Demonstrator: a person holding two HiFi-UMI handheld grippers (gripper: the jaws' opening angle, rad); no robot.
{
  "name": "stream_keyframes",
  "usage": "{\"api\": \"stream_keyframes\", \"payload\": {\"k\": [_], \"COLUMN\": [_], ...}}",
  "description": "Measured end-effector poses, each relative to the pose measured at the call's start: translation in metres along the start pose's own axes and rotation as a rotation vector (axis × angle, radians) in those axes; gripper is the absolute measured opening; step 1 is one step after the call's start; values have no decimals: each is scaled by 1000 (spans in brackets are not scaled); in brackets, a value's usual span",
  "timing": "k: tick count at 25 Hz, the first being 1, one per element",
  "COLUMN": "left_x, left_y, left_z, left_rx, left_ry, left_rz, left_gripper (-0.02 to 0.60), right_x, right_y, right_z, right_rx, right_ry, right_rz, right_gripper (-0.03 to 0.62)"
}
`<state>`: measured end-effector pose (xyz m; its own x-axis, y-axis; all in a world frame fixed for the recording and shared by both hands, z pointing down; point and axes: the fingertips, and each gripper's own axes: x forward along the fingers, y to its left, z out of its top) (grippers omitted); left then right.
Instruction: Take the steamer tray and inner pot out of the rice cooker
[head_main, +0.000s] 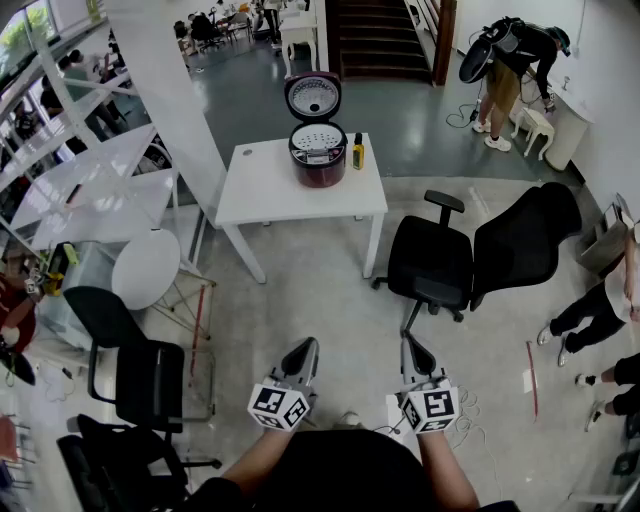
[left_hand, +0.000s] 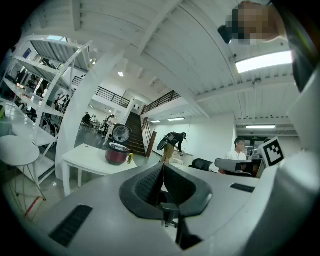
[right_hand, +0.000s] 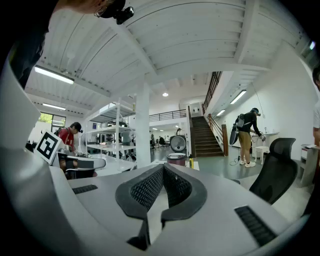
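left gripper (head_main: 305, 345) | right gripper (head_main: 409, 343) — grey, black-and-white marker cubes (head_main: 279, 407) | black top (head_main: 340, 472)

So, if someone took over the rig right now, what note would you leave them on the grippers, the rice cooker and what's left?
Left gripper: fingers shut, empty, held low in front of the person.
Right gripper: the same.
Rice cooker stands on the white table across the floor, its lid open and a yellow bottle beside it. The perforated steamer tray sits in the cooker; the inner pot cannot be seen.
Done: nothing beyond the lid being up.
Left: walk to the table, lift out the steamer tray, then the inner pot.
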<state>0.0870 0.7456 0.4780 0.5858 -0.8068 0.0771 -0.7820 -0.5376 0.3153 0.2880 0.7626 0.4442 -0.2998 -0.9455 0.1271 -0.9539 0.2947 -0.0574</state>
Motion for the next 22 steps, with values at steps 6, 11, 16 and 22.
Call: {"api": "stream_keyframes", "payload": {"k": [6,11,16,22], "left_x": [0,2,-1,-5], "left_y": [-1,-2,0,3], "left_z": [5,6,5,1], "left_rx": [-5,-2,-8,-5], "left_ry": [-15,-20,-18,-7], "left_rz": [-10,-21,-13,-26], "left_gripper": [5,5,5,6], "right_x": [0,5,5,2], "right_y": [0,0,8,7], "right_z": [4,9,10,-7], "right_rx": [28,53,50,57], "right_ry": [-14,-16,-13,41], "right_rz": [6,-8,36,74], "right_gripper": [0,0,2,11]}}
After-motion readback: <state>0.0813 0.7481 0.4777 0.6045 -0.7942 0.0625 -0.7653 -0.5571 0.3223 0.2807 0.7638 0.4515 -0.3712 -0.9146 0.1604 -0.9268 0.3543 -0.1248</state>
